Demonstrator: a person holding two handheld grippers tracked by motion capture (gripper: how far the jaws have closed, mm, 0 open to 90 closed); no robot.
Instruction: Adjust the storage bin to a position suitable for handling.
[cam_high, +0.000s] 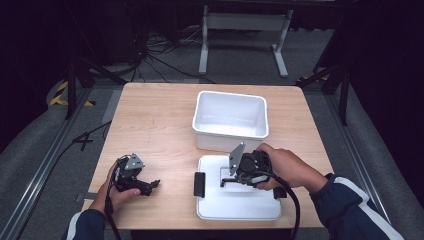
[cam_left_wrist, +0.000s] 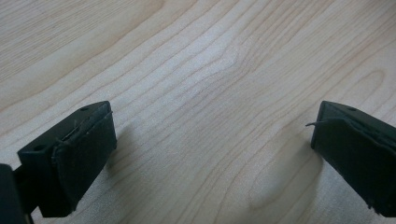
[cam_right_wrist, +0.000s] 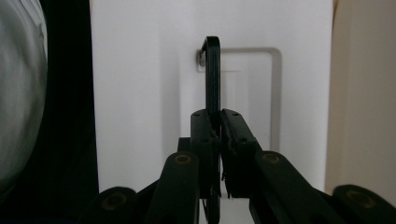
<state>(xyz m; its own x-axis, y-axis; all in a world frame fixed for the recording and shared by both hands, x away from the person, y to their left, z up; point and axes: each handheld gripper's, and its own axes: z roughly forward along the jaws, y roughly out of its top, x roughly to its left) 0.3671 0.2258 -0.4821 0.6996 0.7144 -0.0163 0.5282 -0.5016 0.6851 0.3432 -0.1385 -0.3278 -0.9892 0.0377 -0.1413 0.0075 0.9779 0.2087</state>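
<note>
The white lid (cam_high: 239, 200) lies flat on the surface near its front edge, just in front of the open white bin (cam_high: 230, 120), which stands empty toward the middle of the surface. The right tool (cam_high: 231, 181) is down on the lid, and in the right gripper view its jaws are pinched tight on the lid's thin black handle (cam_right_wrist: 212, 79), which stands edge-on between them. So the grasp looks made; lifting the lid and setting it on the bin is, by my reading, all still to do. A black latch (cam_high: 199, 184) sits at the lid's left side. The left tool (cam_high: 150, 187) rests near the front-left corner, jaws spread wide over bare wood, gripping nothing.
</note>
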